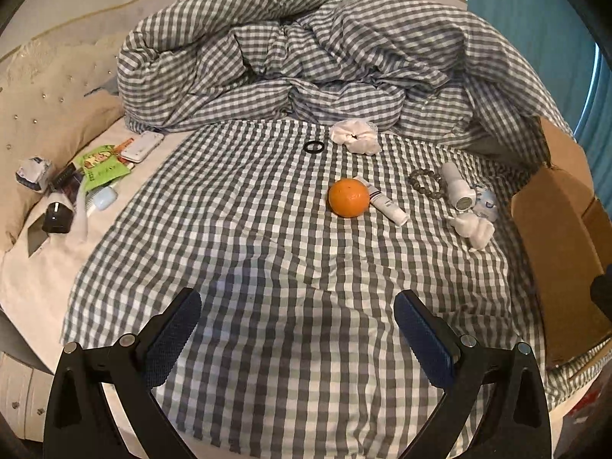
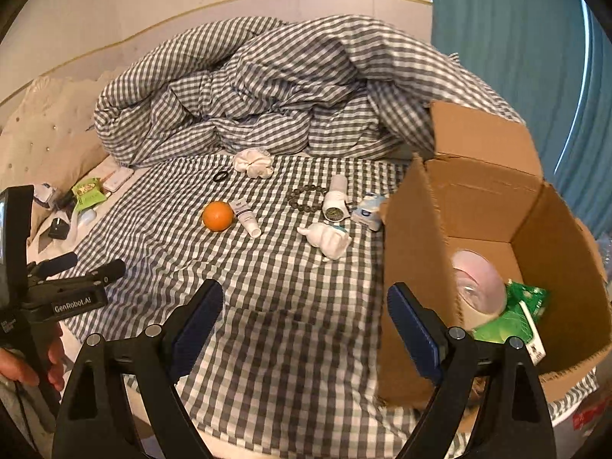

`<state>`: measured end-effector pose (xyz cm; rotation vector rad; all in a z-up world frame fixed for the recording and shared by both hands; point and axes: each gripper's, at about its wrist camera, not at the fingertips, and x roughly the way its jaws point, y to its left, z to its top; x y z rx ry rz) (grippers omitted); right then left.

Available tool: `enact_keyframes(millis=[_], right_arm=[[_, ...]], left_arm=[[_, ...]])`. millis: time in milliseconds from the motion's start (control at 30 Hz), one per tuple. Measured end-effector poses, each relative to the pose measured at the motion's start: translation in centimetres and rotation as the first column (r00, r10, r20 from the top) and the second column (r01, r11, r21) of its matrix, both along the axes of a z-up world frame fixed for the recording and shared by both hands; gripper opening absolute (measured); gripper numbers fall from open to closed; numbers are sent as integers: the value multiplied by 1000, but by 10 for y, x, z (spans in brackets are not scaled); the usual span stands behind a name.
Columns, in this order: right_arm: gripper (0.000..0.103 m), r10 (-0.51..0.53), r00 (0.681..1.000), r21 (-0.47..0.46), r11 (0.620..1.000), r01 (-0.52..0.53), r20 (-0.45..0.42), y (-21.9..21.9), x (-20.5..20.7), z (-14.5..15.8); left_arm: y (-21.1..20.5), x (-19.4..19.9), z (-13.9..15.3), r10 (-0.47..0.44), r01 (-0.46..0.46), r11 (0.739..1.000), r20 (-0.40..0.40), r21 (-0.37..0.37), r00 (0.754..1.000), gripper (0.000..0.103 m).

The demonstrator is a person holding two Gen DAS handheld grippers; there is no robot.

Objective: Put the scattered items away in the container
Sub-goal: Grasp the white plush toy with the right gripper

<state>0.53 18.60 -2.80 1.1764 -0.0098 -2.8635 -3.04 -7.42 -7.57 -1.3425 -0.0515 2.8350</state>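
Note:
An open cardboard box [image 2: 417,237] stands on the bed at the right; it holds a tape roll [image 2: 480,290] and a green packet [image 2: 524,306]. Scattered on the checked sheet are an orange [image 1: 349,197], a white tube [image 1: 384,201], a black ring [image 1: 314,147], a white scrunchie [image 1: 355,135], a bead bracelet [image 1: 426,183], a white bottle [image 1: 457,185], a small blue-white pack [image 1: 486,203] and a white sock [image 1: 474,228]. My left gripper [image 1: 297,334] is open and empty, well short of the orange. My right gripper [image 2: 305,325] is open and empty beside the box's near wall.
A bunched checked duvet [image 1: 306,57] fills the back of the bed. More clutter lies at the left by the pillow [image 1: 49,114]: a green packet [image 1: 100,166], a white case [image 1: 142,146], a black charger [image 1: 57,218]. A teal curtain [image 2: 516,57] hangs at the right.

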Motion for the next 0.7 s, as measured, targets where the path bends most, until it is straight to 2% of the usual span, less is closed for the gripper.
enact_keyframes(millis=[200, 300, 533, 700], right_arm=[[88, -17, 999, 24, 1000, 16, 48, -5, -50, -21], [88, -44, 997, 76, 996, 39, 66, -12, -77, -37], [88, -148, 984, 129, 982, 135, 103, -8, -134, -91], [88, -183, 973, 151, 975, 161, 140, 2, -162, -119]], left_arm=[[10, -31, -16, -29, 29, 1000, 12, 3, 1000, 103], [15, -49, -25, -40, 40, 999, 14, -11, 999, 103], [24, -86, -50, -47, 47, 999, 35, -15, 998, 103], [28, -110, -62, -48, 48, 999, 43, -12, 998, 103]])
